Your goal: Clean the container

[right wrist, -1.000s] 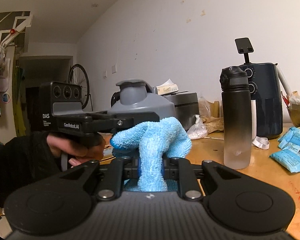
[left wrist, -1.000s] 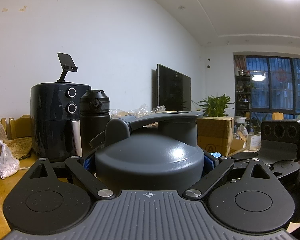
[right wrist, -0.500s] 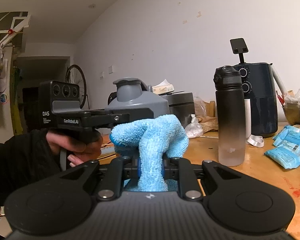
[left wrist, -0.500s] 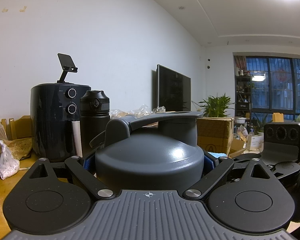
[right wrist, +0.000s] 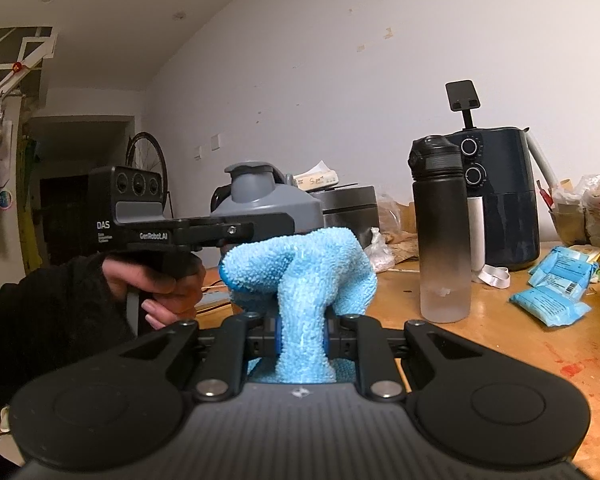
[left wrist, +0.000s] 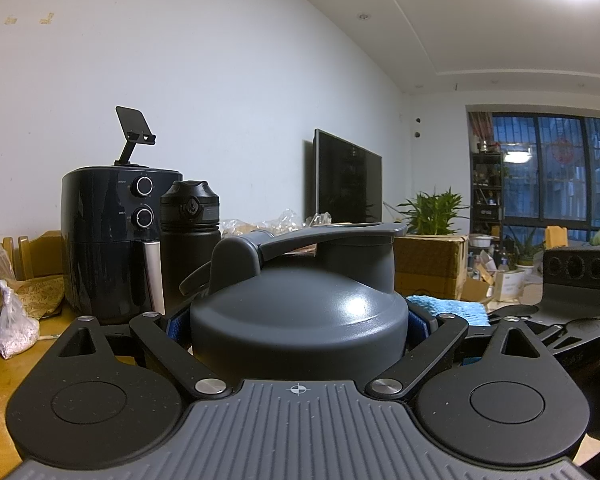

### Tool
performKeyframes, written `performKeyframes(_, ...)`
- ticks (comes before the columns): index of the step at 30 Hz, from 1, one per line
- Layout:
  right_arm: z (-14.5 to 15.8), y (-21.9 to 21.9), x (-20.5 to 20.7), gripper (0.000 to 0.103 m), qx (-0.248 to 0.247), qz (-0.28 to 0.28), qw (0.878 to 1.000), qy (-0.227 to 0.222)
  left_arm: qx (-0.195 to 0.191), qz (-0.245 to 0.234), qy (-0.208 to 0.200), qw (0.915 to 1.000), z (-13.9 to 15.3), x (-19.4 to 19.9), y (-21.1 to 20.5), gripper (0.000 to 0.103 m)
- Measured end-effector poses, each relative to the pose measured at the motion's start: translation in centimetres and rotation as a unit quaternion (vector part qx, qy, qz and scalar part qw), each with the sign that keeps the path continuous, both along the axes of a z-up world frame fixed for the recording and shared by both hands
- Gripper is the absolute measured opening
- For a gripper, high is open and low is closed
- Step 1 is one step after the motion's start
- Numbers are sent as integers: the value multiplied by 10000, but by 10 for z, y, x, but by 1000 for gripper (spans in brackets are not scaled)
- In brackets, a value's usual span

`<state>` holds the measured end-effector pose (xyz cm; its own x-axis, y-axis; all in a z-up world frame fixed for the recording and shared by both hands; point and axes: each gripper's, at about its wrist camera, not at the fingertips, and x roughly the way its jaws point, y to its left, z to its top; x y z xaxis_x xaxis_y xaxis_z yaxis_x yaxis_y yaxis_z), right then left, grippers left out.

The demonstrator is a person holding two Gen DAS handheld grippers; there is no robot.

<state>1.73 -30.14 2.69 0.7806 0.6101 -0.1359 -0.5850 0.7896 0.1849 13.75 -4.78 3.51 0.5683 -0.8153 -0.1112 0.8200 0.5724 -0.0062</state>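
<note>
Between the jaws of your left hand-held gripper (left wrist: pixel 298 320) the grey container (left wrist: pixel 300 304) sits clamped above the worktop (right wrist: pixel 500 328), while your right hand-held gripper (right wrist: pixel 302 326), pinched on the blue cloth (right wrist: pixel 300 276), hovers just beside it, wiping seemingly not yet finished.

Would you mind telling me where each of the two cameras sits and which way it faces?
Left wrist: on the left gripper, looking level along its fingers over the grey container clamped between them, toward the air fryer.
Right wrist: on the right gripper, facing the wall; it pinches the blue cloth; the left hand shows.
Shared: container, cloth, air fryer, black bottle.
</note>
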Motion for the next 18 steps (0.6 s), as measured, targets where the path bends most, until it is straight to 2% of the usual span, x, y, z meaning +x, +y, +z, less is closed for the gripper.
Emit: performKeyframes(18,-1,-15,-19,15,10,-11,10000,13,2,4,4,10000,0,0,0,95)
